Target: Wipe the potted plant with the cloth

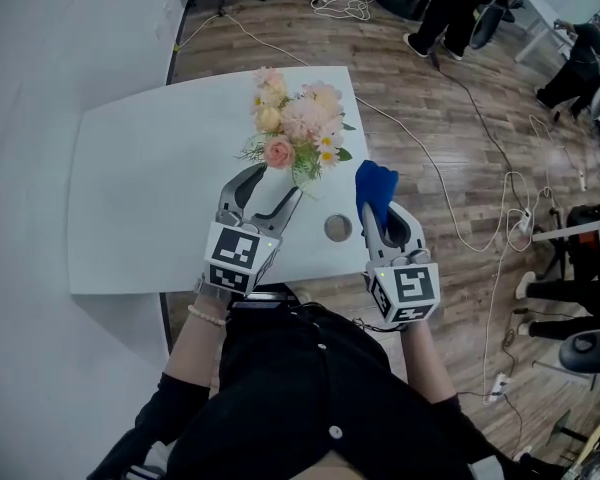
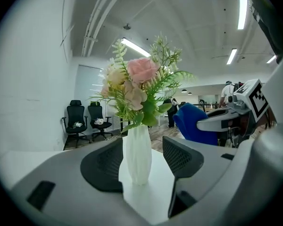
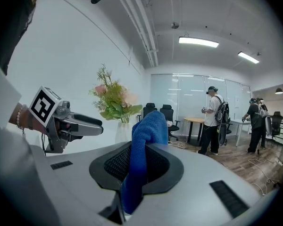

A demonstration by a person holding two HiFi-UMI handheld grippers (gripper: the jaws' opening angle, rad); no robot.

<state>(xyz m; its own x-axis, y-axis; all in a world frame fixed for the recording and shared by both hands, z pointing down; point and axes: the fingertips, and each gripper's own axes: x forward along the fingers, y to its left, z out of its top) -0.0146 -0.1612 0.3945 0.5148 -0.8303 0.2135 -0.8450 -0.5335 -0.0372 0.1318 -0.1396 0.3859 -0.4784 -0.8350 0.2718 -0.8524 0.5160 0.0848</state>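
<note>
White table (image 1: 130, 188), wood floor (image 1: 280, 48), black chairs (image 2: 76, 116)

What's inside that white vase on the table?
Pink and cream flowers with green leaves rise out of the white vase. Its wall is opaque, so the stems inside, and any water or filler, cannot be seen.

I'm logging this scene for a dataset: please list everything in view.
table: one, white, under both grippers.
potted plant: one, pink and cream flowers in a white vase, on the table.
cloth: one, blue, in the right gripper.
cable hole: one, grey, in the table between the grippers.
office chairs: two, black, by the far wall.
people: at least two, light and dark clothes, standing in the background.
left gripper: one, grey, open, jaws either side of the vase.
right gripper: one, grey, shut on the cloth.
</note>
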